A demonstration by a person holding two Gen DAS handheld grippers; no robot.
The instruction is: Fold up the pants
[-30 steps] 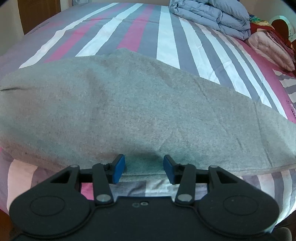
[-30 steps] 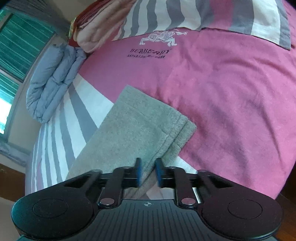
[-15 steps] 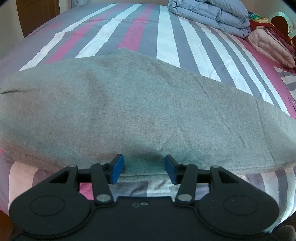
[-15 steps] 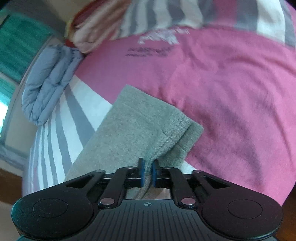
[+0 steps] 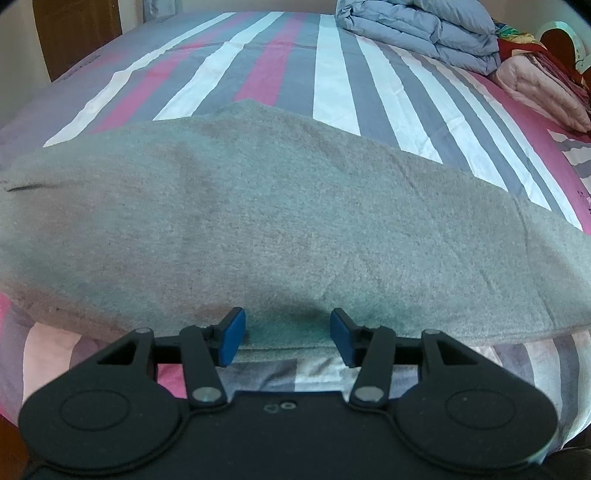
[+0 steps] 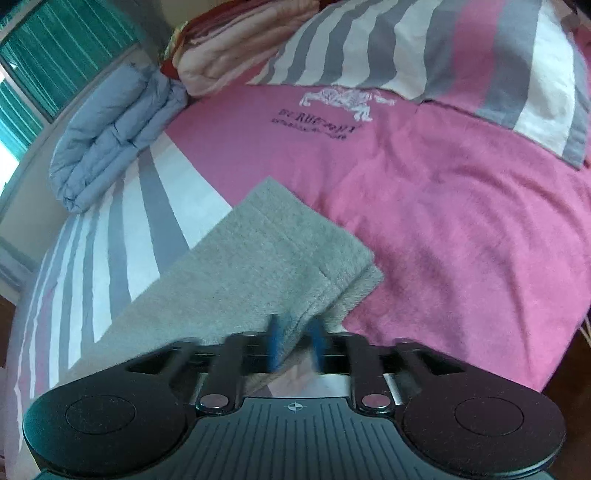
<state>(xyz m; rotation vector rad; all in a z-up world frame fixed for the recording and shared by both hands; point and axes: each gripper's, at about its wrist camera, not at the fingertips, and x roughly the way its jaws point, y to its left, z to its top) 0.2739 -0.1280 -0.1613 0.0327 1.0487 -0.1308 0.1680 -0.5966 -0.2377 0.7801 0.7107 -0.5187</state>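
Grey fleece pants lie flat across the striped bed, folded lengthwise. My left gripper is open, its blue pads on either side of the pants' near edge, resting on the fabric. In the right wrist view the leg cuff end of the pants lies on the pink and striped bedding. My right gripper is blurred by motion, its blue pads parted around the cuff's near corner.
A striped bedsheet covers the bed. A folded blue-grey duvet and folded pink blankets sit at the far right. In the right wrist view a striped pillow lies at the far right, with a green-curtained window behind.
My right gripper was shut on the cuff half a second ago and its pads have now parted. It shifted slightly. My left gripper has stayed open and barely moved.
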